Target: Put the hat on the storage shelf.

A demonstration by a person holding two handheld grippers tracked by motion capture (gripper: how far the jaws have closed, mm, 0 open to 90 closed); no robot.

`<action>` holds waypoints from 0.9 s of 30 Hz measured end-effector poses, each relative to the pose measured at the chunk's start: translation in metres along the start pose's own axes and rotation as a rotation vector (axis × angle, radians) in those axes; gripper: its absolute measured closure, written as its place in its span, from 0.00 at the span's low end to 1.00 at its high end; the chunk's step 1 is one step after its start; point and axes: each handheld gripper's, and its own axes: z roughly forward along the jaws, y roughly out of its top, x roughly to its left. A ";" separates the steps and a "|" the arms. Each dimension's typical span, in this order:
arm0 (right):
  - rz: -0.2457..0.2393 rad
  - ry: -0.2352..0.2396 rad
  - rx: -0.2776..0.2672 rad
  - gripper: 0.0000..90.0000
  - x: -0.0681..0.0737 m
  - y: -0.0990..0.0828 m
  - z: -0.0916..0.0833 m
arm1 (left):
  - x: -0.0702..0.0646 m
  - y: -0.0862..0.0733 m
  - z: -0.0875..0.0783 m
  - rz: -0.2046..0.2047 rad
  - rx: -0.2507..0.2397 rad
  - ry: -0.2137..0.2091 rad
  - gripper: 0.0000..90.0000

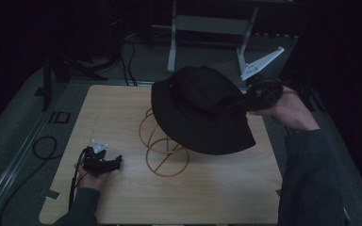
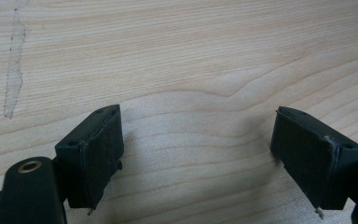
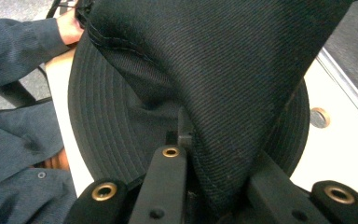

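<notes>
A black bucket hat (image 1: 200,110) hangs in the air over a gold wire stand (image 1: 162,143) on the wooden table (image 1: 122,108). My right gripper (image 1: 252,96) is shut on the hat's crown at its right side; in the right gripper view the black cloth (image 3: 223,84) is pinched between the jaws and the stitched brim (image 3: 98,126) spreads behind. My left gripper (image 1: 111,162) rests low near the table's front left, apart from the stand. Its jaws stand wide open over bare wood, with nothing between the pads (image 2: 95,156).
A pale scuff mark (image 2: 14,70) runs along the wood ahead of the left gripper. A metal frame (image 1: 207,28) stands on the floor beyond the table, and cables (image 1: 42,148) lie on the floor at the left. The person's sleeve (image 1: 311,179) covers the table's right front.
</notes>
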 end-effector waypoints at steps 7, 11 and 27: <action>-0.046 0.050 0.033 0.97 0.008 0.020 0.032 | 0.000 0.000 0.000 -0.003 -0.002 0.000 0.19; -0.063 0.084 0.057 0.96 0.013 0.031 0.056 | 0.000 0.000 0.000 -0.003 -0.005 0.002 0.19; -0.049 0.114 0.200 0.63 0.026 0.048 0.118 | 0.000 0.000 0.000 -0.002 -0.005 0.002 0.19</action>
